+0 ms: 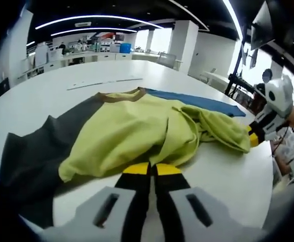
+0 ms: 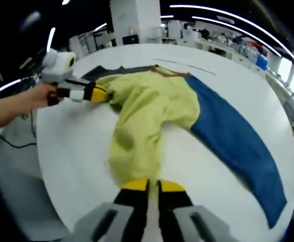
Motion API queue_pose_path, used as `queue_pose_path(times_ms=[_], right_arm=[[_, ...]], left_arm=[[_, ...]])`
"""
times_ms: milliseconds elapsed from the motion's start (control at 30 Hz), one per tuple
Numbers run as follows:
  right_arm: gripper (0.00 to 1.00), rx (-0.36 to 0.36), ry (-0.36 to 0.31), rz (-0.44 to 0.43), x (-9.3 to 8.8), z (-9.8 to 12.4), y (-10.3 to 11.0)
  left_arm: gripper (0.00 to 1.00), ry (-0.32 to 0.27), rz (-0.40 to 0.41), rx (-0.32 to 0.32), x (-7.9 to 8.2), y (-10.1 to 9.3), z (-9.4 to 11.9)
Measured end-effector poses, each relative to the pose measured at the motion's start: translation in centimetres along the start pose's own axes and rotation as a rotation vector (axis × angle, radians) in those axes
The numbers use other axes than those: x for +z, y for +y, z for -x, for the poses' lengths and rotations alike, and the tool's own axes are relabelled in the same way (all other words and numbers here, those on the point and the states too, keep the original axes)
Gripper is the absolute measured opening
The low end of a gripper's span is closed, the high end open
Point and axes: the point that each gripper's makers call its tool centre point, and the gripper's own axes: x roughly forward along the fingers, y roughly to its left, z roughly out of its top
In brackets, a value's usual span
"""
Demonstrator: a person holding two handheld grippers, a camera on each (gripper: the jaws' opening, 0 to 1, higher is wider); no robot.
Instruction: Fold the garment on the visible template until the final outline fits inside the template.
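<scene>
Fold in progress; left gripper and right gripper each clamped on the yellow-green shirt (over dark template); next, presumably, carry the sleeves inward.

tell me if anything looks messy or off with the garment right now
The yellow-green garment is bunched and wrinkled, lying askew across the blue template rather than inside it. Both the left gripper and the right gripper are shut on the garment's edges, on the white table.
</scene>
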Motion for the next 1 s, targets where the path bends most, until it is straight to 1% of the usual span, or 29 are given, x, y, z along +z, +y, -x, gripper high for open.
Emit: queue_pose_path(times_ms=[67, 100, 133, 167, 200, 267, 300, 433, 500, 567, 633, 800, 900, 1000], right_arm=[[0.0, -0.001, 0.004, -0.011, 0.0, 0.0, 0.0], [0.0, 0.003, 0.003, -0.029, 0.1, -0.1, -0.2], [0.0, 0.004, 0.002, -0.036, 0.1, -0.1, -0.2], [0.0, 0.006, 0.003, -0.038, 0.1, -0.1, -0.3], [0.0, 0.005, 0.001, -0.035, 0.1, -0.1, -0.3], [0.0, -0.021, 0.002, -0.02, 0.1, 0.0, -0.8], [0.0, -0.039, -0.003, -0.024, 0.2, 0.2, -1.2], [0.0, -0.049, -0.043, -0.074, 0.9, 0.9, -2.0], [0.0, -0.056, -0.064, -0.098, 1.2, 1.3, -2.4], [0.0, -0.063, -0.086, -0.123, 1.5, 1.9, -2.7], [0.0, -0.063, -0.116, -0.133, 1.9, 2.4, -2.7], [0.0, -0.072, -0.128, -0.137, 1.8, 3.4, -2.6], [0.0, -0.077, -0.134, -0.142, 1.6, 4.2, -2.4], [0.0, -0.08, -0.139, -0.145, 1.4, 4.8, -2.1]], left_arm=[[0.0, -0.009, 0.007, -0.003, 0.0, 0.1, 0.4], [0.0, -0.019, 0.009, 0.0, 0.2, 0.1, 0.6], [0.0, -0.045, 0.008, 0.006, 0.6, 0.1, 0.9], [0.0, -0.05, 0.008, 0.01, 0.7, 0.1, 1.3], [0.0, -0.055, 0.008, 0.012, 0.9, 0.1, 1.6], [0.0, -0.057, 0.008, 0.01, 1.0, 0.4, 2.0], [0.0, -0.059, 0.009, 0.01, 1.1, 0.4, 2.3], [0.0, -0.079, 0.052, 0.014, 1.5, 0.4, 4.1], [0.0, -0.072, 0.065, 0.022, 1.2, 0.5, 5.0], [0.0, -0.072, 0.077, 0.04, 0.9, 1.1, 5.8], [0.0, -0.072, 0.054, 0.062, 0.9, 1.0, 7.0], [0.0, -0.076, 0.044, 0.08, 0.5, 1.4, 9.2], [0.0, -0.076, 0.036, 0.1, 0.3, 1.4, 11.1], [0.0, -0.071, 0.027, 0.122, -0.2, 1.9, 12.4]])
